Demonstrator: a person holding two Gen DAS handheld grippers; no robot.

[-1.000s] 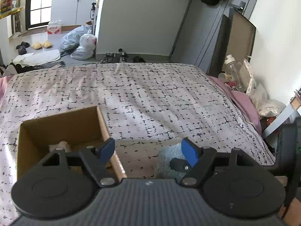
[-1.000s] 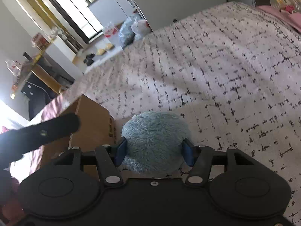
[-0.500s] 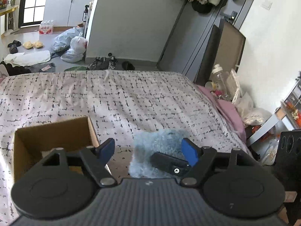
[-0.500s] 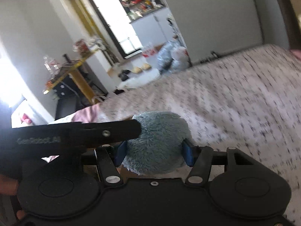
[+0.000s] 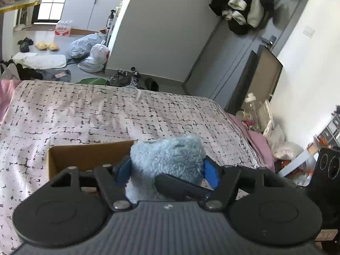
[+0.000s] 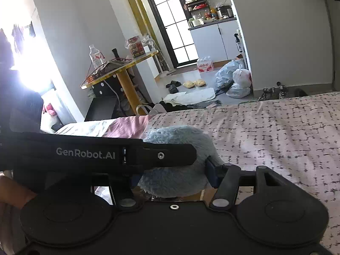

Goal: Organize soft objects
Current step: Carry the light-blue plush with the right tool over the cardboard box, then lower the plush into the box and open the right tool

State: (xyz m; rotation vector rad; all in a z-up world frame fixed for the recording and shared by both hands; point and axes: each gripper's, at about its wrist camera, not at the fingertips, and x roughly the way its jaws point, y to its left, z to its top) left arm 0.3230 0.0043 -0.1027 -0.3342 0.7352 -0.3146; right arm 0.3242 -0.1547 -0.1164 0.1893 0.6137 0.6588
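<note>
A fluffy light-blue soft toy (image 5: 170, 159) sits between the blue pads of my left gripper (image 5: 167, 170), whose jaws touch its sides. My right gripper (image 6: 176, 170) is shut on the same toy (image 6: 182, 176); one of its black fingers (image 5: 180, 186) crosses in front of the toy in the left wrist view. The left gripper's finger (image 6: 167, 156) crosses the toy in the right wrist view. An open cardboard box (image 5: 85, 157) stands on the bed just left of and behind the toy.
The bed has a pink cover with black dashes (image 5: 106, 114). Bags (image 5: 91, 53), shoes (image 5: 127, 78) and slippers lie on the floor beyond it. A round table (image 6: 119, 68) stands to the left, and a door with hung clothes (image 5: 244, 10) to the right.
The right gripper lifted the blue toy off the bed and carried it left, between the left gripper's jaws. The left jaws have closed in onto the toy.
</note>
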